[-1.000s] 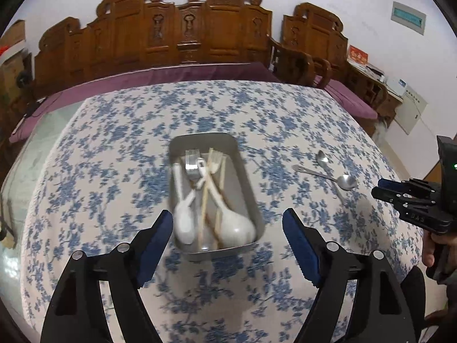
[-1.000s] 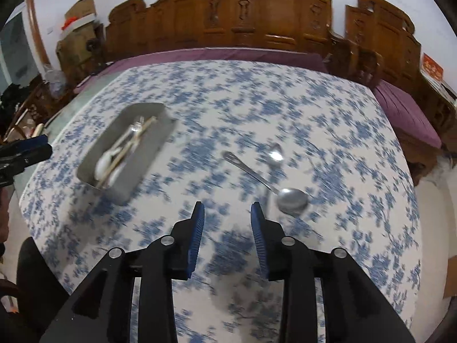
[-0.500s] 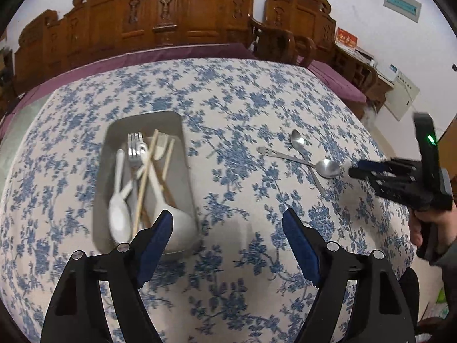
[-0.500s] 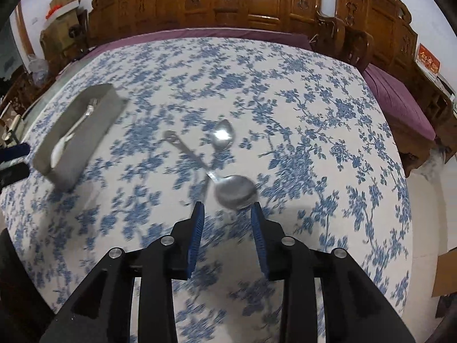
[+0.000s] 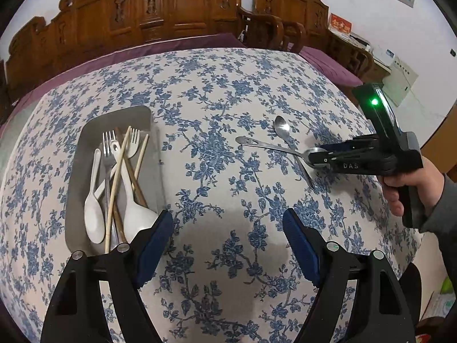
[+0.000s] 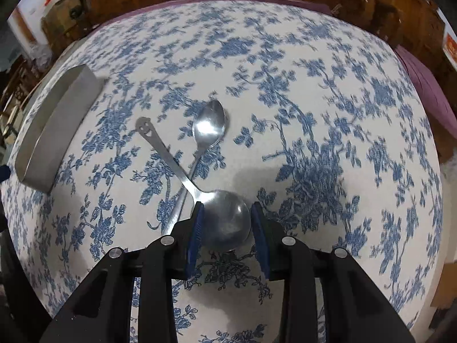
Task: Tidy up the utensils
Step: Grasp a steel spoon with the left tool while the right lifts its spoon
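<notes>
The large steel spoon with a smiling face cut into its handle end (image 6: pixel 225 217) lies on the surface covered in a white cloth printed with blue flowers (image 6: pixel 328 120), its bowl between the blue-padded jaws of the right gripper (image 6: pixel 227 223); the pads sit at the bowl's two sides, but whether they press on it cannot be told. Its handle crosses over that of a smaller steel spoon (image 6: pixel 210 127), whose bowl lies farther away. The only writing that can be read is "DAS" in pale letters on the side of the right gripper's black body (image 5: pixel 350 165), seen from the left wrist, beside a lit green lamp (image 5: pixel 373 102); a red sign (image 5: pixel 340 25) by the wall bears characters too small to read. A hand in a grey sleeve (image 5: pixel 411 183) holds that gripper. A second ago the right gripper hung above and short of the spoons; it has since come down so that the bowl sits between its jaws. The left gripper (image 5: pixel 228 228) has its jaws spread wide over bare cloth with nothing between them, and it has shifted, so the rectangular grey metal tray (image 5: pixel 85 148) holding white plastic spoons (image 5: pixel 94 211), forks (image 5: pixel 107 148) and pale chopsticks (image 5: pixel 117 177) now lies to its left rather than between its jaws.
</notes>
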Demonstrator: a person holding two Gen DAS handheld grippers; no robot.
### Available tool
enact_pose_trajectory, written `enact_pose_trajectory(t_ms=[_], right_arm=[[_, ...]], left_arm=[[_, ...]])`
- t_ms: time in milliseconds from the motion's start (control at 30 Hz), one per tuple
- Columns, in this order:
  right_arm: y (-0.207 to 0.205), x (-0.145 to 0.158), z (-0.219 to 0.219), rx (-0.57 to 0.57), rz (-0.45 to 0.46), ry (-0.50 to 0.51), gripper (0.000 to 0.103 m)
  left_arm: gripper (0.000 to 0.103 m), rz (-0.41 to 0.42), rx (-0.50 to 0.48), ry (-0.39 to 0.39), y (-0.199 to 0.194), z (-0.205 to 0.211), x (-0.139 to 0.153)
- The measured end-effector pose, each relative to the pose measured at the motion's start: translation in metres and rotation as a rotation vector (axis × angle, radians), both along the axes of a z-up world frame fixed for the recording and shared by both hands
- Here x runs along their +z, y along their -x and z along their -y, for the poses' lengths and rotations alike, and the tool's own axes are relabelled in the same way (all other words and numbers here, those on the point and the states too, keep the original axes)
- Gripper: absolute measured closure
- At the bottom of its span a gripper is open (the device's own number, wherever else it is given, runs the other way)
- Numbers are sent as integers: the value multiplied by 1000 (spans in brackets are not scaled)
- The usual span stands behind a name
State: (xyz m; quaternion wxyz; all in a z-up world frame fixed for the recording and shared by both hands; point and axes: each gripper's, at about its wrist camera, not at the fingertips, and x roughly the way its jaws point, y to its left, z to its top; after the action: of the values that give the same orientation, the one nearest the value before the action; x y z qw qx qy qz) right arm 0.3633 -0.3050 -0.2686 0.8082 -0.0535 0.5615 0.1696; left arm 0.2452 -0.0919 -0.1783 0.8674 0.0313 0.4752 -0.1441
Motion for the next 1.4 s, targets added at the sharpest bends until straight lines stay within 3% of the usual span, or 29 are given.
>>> enact_pose_trajectory(t_ms=[67, 200, 367, 733, 1033, 1400], right_arm=[[1, -2, 1, 2, -4, -5, 70], [6, 3, 8, -22, 1, -33, 90], [15, 19, 20, -52, -2, -132, 100], [55, 57, 67, -176, 132, -204, 101], [61, 48, 123, -259, 162, -174, 101], [64, 35, 152, -315, 160, -207, 101]], left_arm=[[27, -2, -2, -7, 1, 2, -1], [27, -8, -2, -15, 1, 5, -3], [27, -24, -3, -22, -2, 14, -10], [27, -48, -31, -31, -26, 64, -34], [28, -14, -21, -36, -69, 102, -50], [48, -44, 37, 68, -139, 118, -67]])
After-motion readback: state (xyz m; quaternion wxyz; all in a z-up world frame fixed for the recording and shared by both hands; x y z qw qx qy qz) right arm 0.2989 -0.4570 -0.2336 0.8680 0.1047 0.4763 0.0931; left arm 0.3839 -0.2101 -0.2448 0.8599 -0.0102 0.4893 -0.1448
